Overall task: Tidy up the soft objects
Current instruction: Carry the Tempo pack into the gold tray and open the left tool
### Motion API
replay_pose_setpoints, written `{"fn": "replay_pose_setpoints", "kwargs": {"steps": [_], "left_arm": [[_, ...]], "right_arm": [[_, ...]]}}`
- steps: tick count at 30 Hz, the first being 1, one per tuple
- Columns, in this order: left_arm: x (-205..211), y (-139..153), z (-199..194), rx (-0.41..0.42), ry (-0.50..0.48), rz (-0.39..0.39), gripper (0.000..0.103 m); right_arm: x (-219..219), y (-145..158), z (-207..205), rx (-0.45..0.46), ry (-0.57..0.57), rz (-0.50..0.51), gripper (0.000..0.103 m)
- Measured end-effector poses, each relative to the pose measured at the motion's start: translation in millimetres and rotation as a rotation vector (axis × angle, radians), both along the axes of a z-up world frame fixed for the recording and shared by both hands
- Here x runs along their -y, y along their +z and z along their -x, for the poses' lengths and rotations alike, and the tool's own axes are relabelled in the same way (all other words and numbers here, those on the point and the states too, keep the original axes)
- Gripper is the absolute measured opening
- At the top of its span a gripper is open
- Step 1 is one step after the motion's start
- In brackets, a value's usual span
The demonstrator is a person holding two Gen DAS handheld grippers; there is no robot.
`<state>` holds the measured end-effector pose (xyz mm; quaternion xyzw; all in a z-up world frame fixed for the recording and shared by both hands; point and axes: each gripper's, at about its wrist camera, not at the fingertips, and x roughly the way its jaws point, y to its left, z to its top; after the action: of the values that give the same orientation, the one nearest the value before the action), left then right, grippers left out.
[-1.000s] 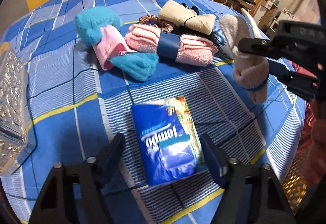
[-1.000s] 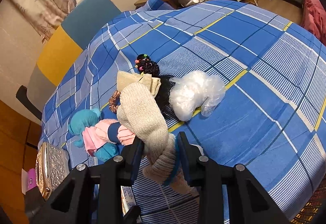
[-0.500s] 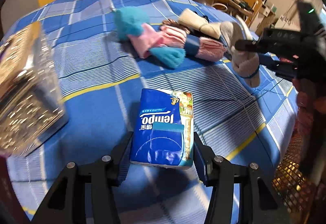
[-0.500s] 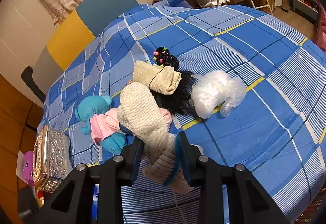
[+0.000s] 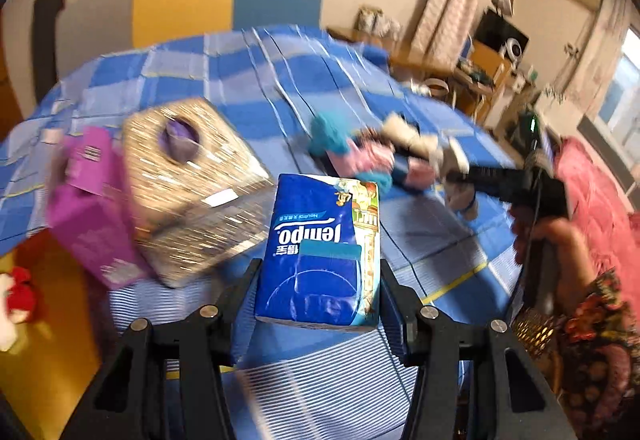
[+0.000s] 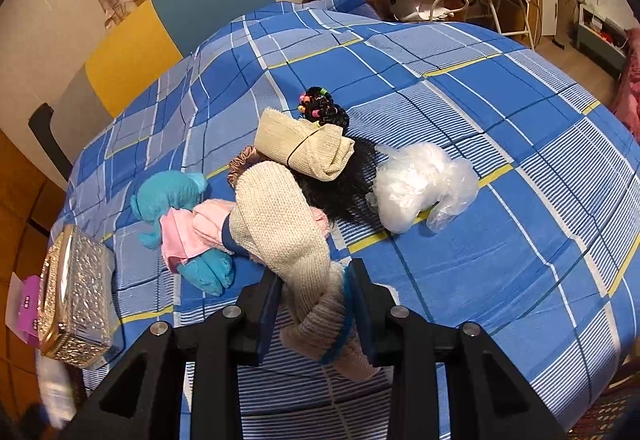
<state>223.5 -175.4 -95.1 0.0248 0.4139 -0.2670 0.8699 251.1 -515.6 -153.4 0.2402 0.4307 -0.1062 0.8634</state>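
Bed [image 6: 500, 111] remains cluttered: left claw [image 5: 320, 276] clamps the tissue pack [image 5: 320, 252], right claw [image 6: 314, 304] clamps the knitted sock roll [image 6: 288, 232], neither yet stowed.

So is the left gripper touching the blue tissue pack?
Touching. In the left wrist view the left gripper has its jaws pressed against both sides of the blue tissue pack, holding it above the bed.

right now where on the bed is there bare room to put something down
Bare bedspread lies right of the clear plastic bag, and between the headboard and the hair ties. It is crowded from the glittery tissue box across the teal and pink cloths to the bag.
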Motion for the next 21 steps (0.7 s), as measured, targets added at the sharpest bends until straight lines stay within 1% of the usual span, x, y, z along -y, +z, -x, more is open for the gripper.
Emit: {"fn": "replay_pose_setpoints", "kwargs": {"steps": [5, 7, 11, 13, 17, 19, 21], "left_arm": [[-54.8, 37.0, -1.5, 0.063, 0.079, 0.042, 0.054], [-78.0, 46.9, -5.5, 0.076, 0.115, 0.058, 0.054], [-124.1, 58.6, -17.1, 0.093, 0.2, 0.086, 0.054], [-153.2, 62.2, -25.3, 0.1, 0.26, 0.106, 0.054], [-199.6, 53.7, -41.2, 0.083, 0.376, 0.141, 0.054], [-217.1, 43.6, -52.0, 0.056, 0.423, 0.142, 0.054], [-230.8, 27.5, -64.6, 0.02, 0.454, 0.144, 0.054]], "right_arm": [[-1.9, 1.2, 0.0, 0.003, 0.006, 0.007, 0.033], [-4.1, 2.6, -0.2, 0.006, 0.009, 0.02, 0.033], [-6.0, 3.4, -0.3, 0.004, 0.01, 0.037, 0.033], [-6.5, 4.0, 0.0, 0.005, 0.01, 0.043, 0.033], [-7.0, 5.9, 1.8, 0.012, 0.0, 0.06, 0.033], [-6.7, 6.8, 2.3, 0.015, -0.005, 0.061, 0.033], [-6.5, 7.7, 3.0, 0.021, -0.009, 0.064, 0.033]]}}
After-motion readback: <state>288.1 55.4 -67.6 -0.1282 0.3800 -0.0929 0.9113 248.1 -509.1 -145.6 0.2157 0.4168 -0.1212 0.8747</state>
